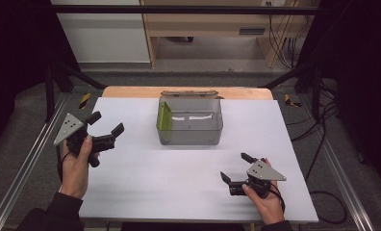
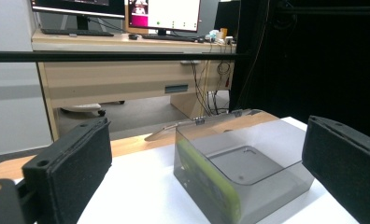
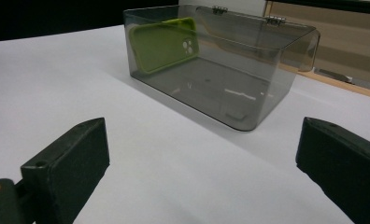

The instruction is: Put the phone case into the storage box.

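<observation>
- The table is covered with a white sheet, with a strip of bare wood left showing along the far edge.
- A clear smoky box is parked at the far middle of the table, lid flipped back behind it. It's well apart from both grippers.
- A green phone case is stood on edge inside the box, leaned against the left wall. From the high view it's seen as a thin green sliver only.
- The left gripper is held up at the left side, jaws spread wide, nothing between them. It's aimed at the box, going by the left gripper view.
- The right gripper is kept low at the near right, jaws also wide apart and empty.
- Step-wise, this looks like the very start: nothing's been grabbed yet, and the case is probably what's meant to be fetched out, or the lid shut over it.
- For a grab, a gripper would need to be brought over the rim and dropped in from above, jaws lined up across the thin edge of the case.
- Hard to call: whether the case is touching the wall or just beside it. The lid is mostly hidden behind the box, and the hinges are barely made out.
</observation>
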The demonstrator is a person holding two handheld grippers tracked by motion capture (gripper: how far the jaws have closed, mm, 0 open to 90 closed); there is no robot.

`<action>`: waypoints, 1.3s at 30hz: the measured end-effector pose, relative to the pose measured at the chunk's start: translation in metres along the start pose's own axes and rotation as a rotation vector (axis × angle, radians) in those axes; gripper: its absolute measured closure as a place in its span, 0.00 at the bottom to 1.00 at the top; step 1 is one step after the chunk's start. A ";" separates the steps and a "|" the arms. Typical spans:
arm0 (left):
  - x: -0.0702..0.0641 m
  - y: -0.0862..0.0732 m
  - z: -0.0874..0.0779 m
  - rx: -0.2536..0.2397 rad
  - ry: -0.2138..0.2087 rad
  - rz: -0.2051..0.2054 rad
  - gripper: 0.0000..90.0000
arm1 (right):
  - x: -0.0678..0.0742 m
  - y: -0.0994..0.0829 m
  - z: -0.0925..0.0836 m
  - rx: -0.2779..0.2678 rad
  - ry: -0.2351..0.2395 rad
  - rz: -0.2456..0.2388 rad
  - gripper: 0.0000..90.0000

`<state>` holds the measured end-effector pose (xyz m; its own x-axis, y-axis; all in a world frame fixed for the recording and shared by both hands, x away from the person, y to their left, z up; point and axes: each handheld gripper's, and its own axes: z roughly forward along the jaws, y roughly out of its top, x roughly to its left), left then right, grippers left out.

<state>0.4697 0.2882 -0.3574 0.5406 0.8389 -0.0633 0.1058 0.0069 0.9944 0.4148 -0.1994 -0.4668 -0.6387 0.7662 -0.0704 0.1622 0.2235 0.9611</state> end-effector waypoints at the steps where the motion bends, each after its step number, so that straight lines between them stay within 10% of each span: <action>1: 0.000 -0.001 0.000 0.002 0.000 0.002 0.02 | 0.000 0.000 0.000 0.000 0.000 0.000 0.03; 39: -0.012 -0.052 -0.019 0.026 -0.017 -0.007 0.01 | 0.001 -0.001 0.002 0.008 0.008 0.002 0.03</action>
<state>0.4423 0.2881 -0.4068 0.5537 0.8296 -0.0718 0.1308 -0.0015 0.9914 0.4155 -0.1981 -0.4683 -0.6447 0.7615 -0.0665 0.1696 0.2274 0.9589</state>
